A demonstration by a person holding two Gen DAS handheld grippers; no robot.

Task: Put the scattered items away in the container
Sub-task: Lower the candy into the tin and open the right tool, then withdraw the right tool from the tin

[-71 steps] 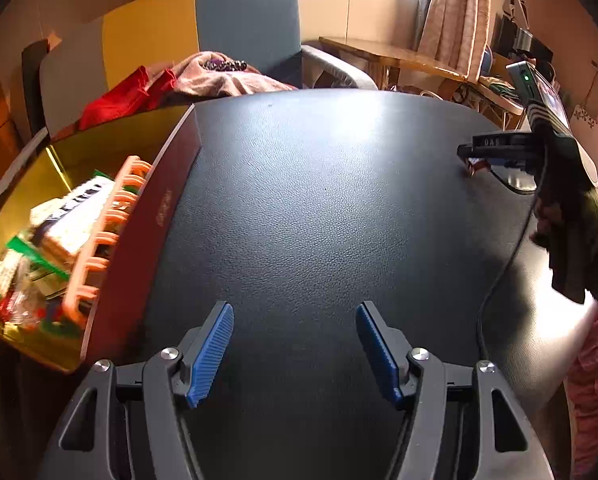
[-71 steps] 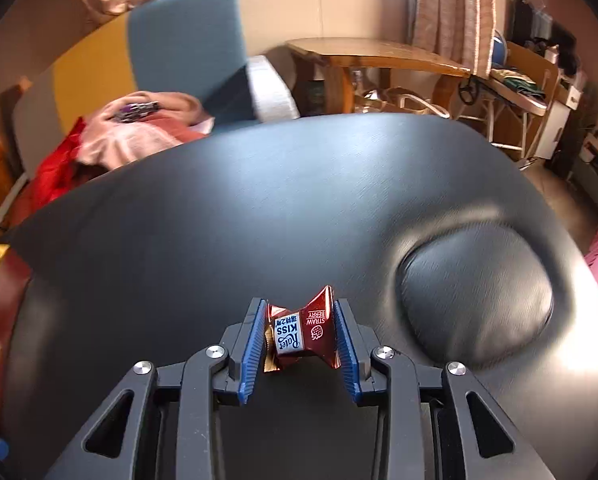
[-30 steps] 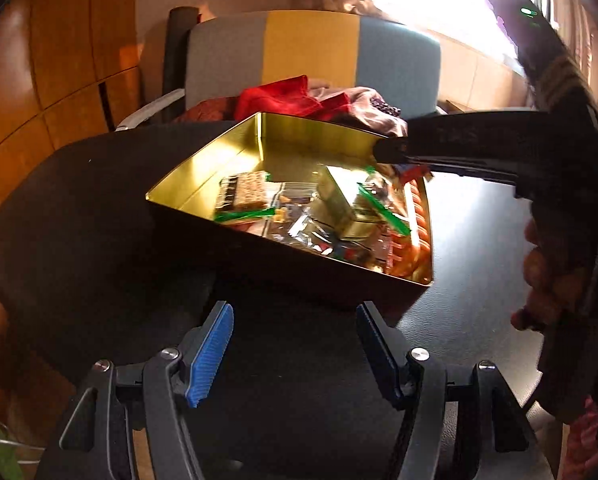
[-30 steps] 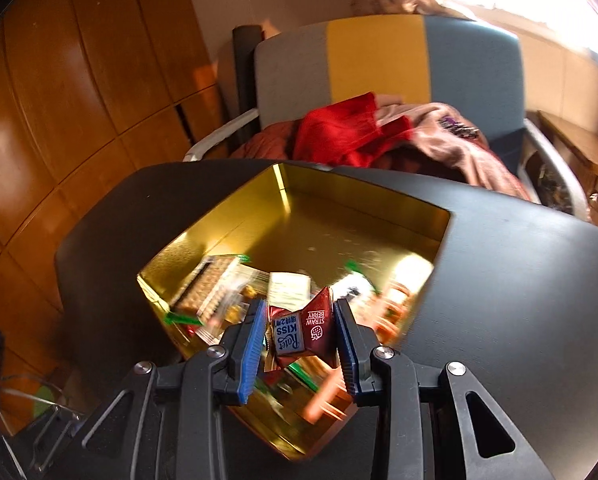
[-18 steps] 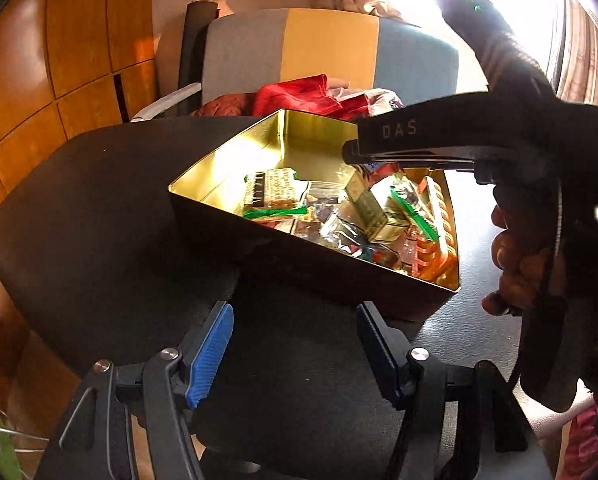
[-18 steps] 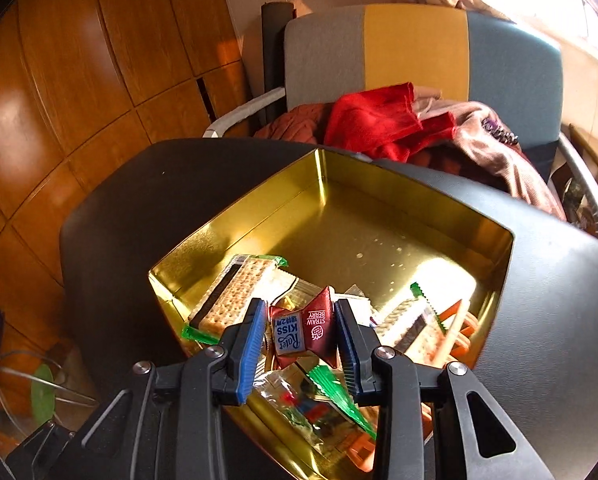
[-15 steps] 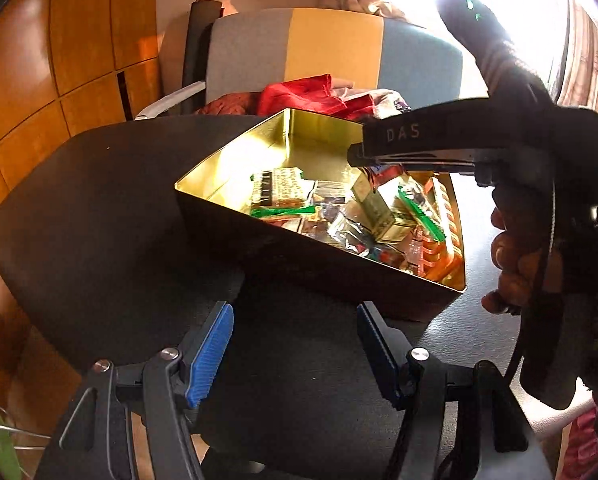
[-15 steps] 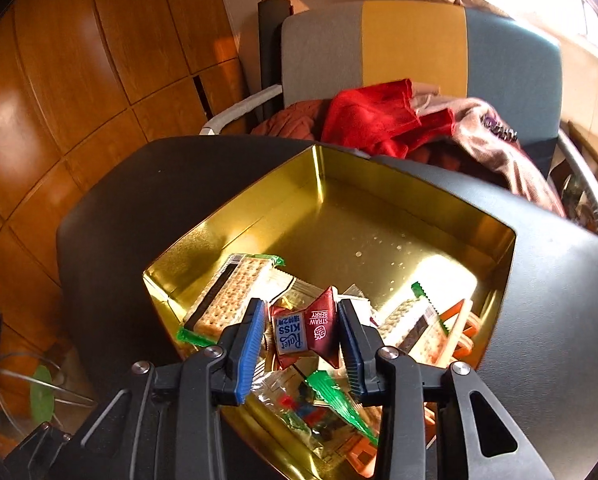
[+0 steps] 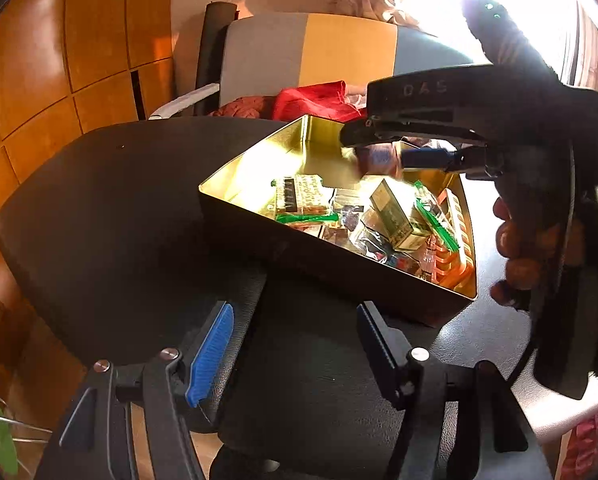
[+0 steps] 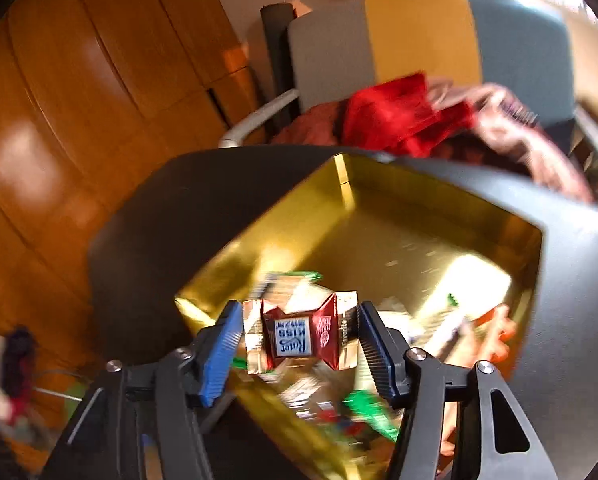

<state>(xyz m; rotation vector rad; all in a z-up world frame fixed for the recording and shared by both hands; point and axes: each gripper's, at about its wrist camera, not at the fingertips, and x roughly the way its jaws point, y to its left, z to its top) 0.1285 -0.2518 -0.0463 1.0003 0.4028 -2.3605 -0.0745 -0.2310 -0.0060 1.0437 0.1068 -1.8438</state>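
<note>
A red-and-gold wrapped candy (image 10: pixel 299 338) hangs between the blue pads of my right gripper (image 10: pixel 297 344), which stands open above the near part of the gold tin (image 10: pixel 379 240). The wrapper's ends have spread out, and I cannot tell whether they still touch the pads. In the left wrist view the right gripper (image 9: pixel 383 158) hovers over the tin (image 9: pixel 259 168) with the candy (image 9: pixel 373 158) a blur at its tip. Several snack packets (image 9: pixel 395 214) and an orange piece (image 9: pixel 455 240) lie in the tin. My left gripper (image 9: pixel 295 356) is open and holds nothing, above the black table (image 9: pixel 119 208) in front of the tin.
A chair (image 9: pixel 339 52) with red cloth (image 9: pixel 319 100) stands behind the table. Wooden wall panels (image 9: pixel 59 60) fill the left. A person's hand (image 9: pixel 519 252) holds the right gripper's handle at the right. The table's edge drops off near the left gripper.
My right gripper's jaws have spread apart over the tin and the candy's wrapper has widened between them. The left gripper has stayed open and shifted slightly nearer.
</note>
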